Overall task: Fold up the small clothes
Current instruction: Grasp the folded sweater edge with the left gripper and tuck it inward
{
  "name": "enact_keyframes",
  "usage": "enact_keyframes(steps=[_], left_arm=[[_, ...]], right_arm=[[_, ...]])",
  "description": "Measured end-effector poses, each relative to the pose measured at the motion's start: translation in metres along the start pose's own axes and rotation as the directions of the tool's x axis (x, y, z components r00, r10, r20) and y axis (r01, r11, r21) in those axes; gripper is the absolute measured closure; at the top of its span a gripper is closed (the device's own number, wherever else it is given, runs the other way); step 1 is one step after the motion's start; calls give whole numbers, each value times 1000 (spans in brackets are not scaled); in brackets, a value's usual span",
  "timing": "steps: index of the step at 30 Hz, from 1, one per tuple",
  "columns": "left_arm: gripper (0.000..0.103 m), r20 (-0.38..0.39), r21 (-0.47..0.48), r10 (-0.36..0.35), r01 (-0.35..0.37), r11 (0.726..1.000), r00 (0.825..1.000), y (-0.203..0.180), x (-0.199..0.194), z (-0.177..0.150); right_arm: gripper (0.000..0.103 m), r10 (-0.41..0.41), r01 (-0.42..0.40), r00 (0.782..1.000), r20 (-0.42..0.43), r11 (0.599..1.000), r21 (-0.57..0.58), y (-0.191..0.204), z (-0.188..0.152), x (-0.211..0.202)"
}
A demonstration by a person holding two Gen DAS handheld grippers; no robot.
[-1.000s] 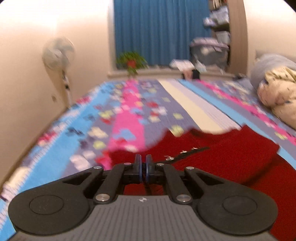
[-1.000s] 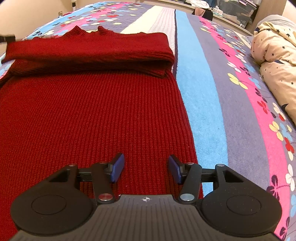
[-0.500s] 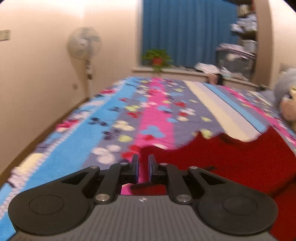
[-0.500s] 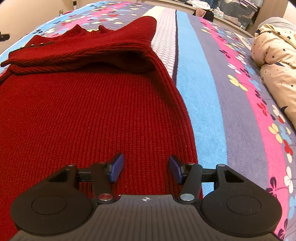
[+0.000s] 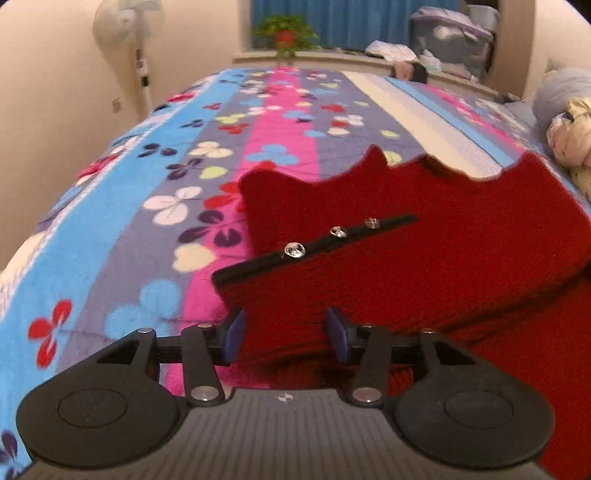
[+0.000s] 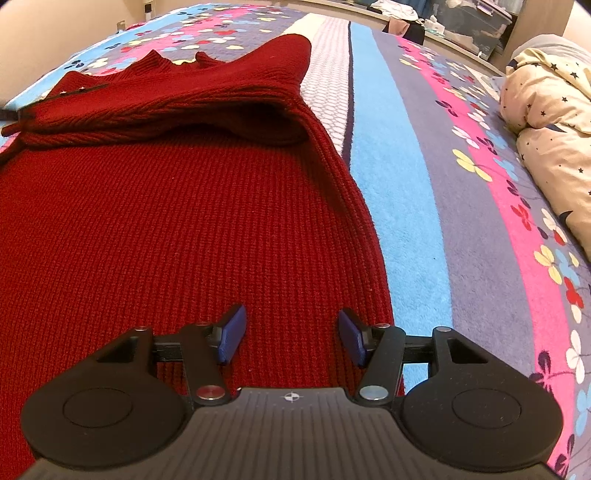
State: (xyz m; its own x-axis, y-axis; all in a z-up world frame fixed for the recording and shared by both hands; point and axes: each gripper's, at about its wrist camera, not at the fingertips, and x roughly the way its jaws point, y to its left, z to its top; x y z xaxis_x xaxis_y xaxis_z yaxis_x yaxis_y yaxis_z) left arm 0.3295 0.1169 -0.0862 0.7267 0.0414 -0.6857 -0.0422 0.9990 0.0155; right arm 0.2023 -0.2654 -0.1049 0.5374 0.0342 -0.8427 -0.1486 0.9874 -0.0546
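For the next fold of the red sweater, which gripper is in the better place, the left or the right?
Probably the right gripper. Its blue fingers stand open over the flat body of the red sweater, near its side edge. The left gripper is opening, with the folded sleeve between its fingers.

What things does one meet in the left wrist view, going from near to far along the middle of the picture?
Left tongs, jaws opening over the cloth → red sweater → its black strip with three shiny studs → flowered bedspread → potted plant on the sill → blue curtain.
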Motion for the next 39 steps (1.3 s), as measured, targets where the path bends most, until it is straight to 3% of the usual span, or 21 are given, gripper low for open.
enact_keyframes(steps=[3, 6, 11, 14, 19, 22, 23, 26, 29, 31, 34, 35, 37, 39], left_arm=[[48, 72, -100, -41, 48, 994, 997, 11, -41, 14], [48, 150, -67, -54, 65, 996, 987, 13, -95, 9], [48, 132, -40, -43, 49, 998, 990, 19, -161, -29], [47, 78, -72, -12, 17, 997, 997, 26, -189, -68], [45, -80, -167, 27, -40, 985, 996, 42, -210, -122], [29, -146, -221, -20, -12, 975, 989, 54, -214, -142], [22, -181, -225, -53, 11, 974, 982, 54, -212, -148], [22, -281, -231, -146, 81, 970, 949, 49, -201, -163], [22, -362, -208, -135, 61, 976, 923, 41, -193, -177], [24, -405, -203, -138, 58, 978, 904, 36, -189, -184], [29, -428, -179, -148, 77, 981, 891, 26, -189, -190], [37, -431, -165, -148, 83, 983, 890, 22, -190, -192], [43, -429, -123, -119, 73, 990, 895, 15, -192, -195], [64, -415, -99, -113, 78, 992, 903, 12, -195, -196]], right_arm=[[45, -4, 4, 1000, 12, 1000, 3, 0, -2, -4], [45, -4, 3, 999, 41, 1000, 25, -3, -3, -11], [45, 3, -14, 992, 128, 996, 83, -12, -6, -37], [45, 7, -23, 988, 156, 995, 101, -19, -12, -54], [45, -7, -5, 989, 145, 997, 83, -27, -34, -73], [42, -24, 18, 994, 108, 998, 52, -34, -54, -79], [38, -27, 23, 996, 88, 999, 44, -37, -61, -79], [28, -37, 37, 999, 8, 999, 27, -47, -80, -72], [19, -21, 23, 998, -52, 999, 40, -58, -97, -66], [18, -9, 15, 997, -79, 997, 74, -65, -104, -64], [17, 15, -4, 997, -78, 990, 142, -76, -110, -66], [17, 22, -9, 997, -80, 986, 164, -79, -111, -66], [17, 32, -16, 996, -85, 982, 189, -81, -112, -65], [18, 42, -23, 995, -94, 981, 194, -79, -109, -62]])
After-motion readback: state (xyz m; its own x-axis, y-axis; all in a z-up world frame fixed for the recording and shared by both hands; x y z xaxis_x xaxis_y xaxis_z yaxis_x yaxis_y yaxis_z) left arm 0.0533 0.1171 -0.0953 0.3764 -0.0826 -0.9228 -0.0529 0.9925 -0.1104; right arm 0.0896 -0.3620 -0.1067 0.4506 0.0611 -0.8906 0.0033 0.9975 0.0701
